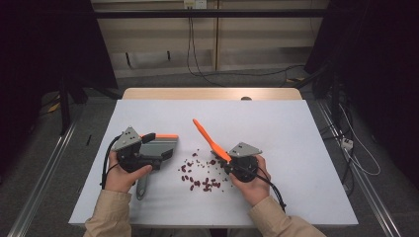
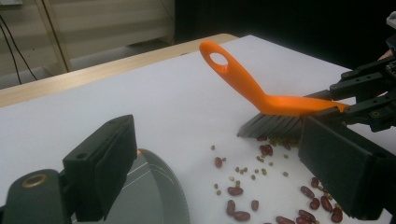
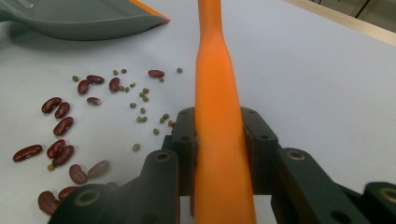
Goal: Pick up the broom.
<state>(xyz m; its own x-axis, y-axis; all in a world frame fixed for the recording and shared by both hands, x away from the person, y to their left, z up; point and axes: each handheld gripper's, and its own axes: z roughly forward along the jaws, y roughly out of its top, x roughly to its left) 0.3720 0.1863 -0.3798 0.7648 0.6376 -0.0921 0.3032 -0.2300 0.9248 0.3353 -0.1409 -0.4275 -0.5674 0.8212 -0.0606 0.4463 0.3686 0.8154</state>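
Observation:
My right gripper [image 1: 225, 160] [image 3: 219, 126] is shut on the handle of an orange brush [image 1: 207, 138] [image 3: 215, 70], which slants up and away to the left. Its grey bristles [image 2: 271, 126] rest on the table beside scattered red and small green beans [image 1: 200, 175] [image 2: 243, 196] [image 3: 60, 121]. A grey dustpan [image 1: 160, 144] [image 2: 154, 200] [image 3: 84, 18] with an orange lip lies left of the beans. My left gripper [image 1: 160, 154] [image 2: 219, 140] hangs over it, jaws wide apart, the pan's rim by one jaw and bare table between them.
The white table [image 1: 276, 128] stretches far behind and to the right of the beans. The dustpan's handle [image 1: 142, 187] sticks out toward the near edge beneath the left hand. Cables [image 1: 356, 153] lie on the floor to the right.

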